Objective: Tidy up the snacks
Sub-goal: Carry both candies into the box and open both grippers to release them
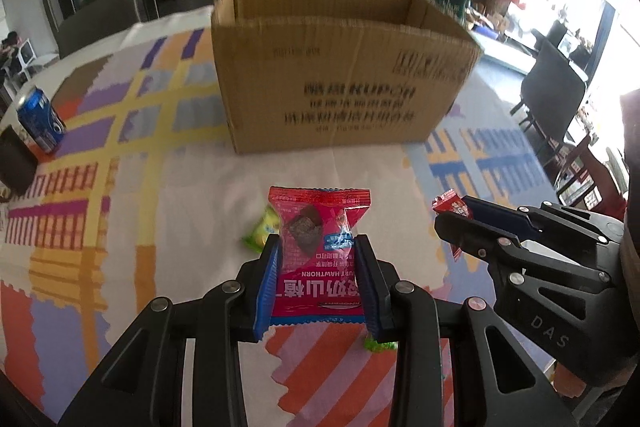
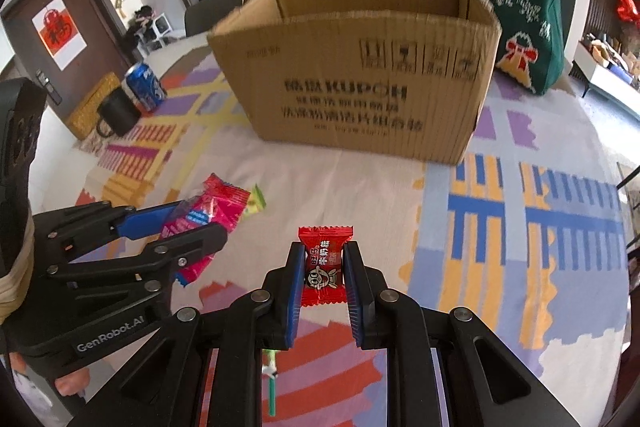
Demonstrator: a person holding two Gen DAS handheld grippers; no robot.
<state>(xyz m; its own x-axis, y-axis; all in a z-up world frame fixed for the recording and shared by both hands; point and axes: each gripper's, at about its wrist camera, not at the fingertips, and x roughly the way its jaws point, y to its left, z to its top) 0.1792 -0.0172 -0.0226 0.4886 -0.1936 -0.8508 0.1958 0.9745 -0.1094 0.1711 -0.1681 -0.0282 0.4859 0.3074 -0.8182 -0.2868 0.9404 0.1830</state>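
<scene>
My left gripper (image 1: 317, 247) is shut on a pink hawthorn snack packet (image 1: 318, 247) and holds it above the table. It also shows at the left of the right wrist view (image 2: 200, 227). My right gripper (image 2: 324, 259) is shut on a small red milk candy (image 2: 325, 265); it shows at the right of the left wrist view (image 1: 454, 217). An open cardboard box (image 1: 340, 75) stands upright ahead of both grippers, also in the right wrist view (image 2: 360, 83). A yellow-green snack packet (image 1: 262, 231) lies on the cloth under the left gripper.
A patterned tablecloth (image 1: 120, 187) covers the table. A blue soda can (image 2: 144, 87) and a black mug (image 2: 118, 115) stand at the far left. A green knitted bag (image 2: 528, 27) stands right of the box. A green wrapper (image 1: 378, 345) lies near the front. Dark chairs (image 1: 556, 95) stand at the right.
</scene>
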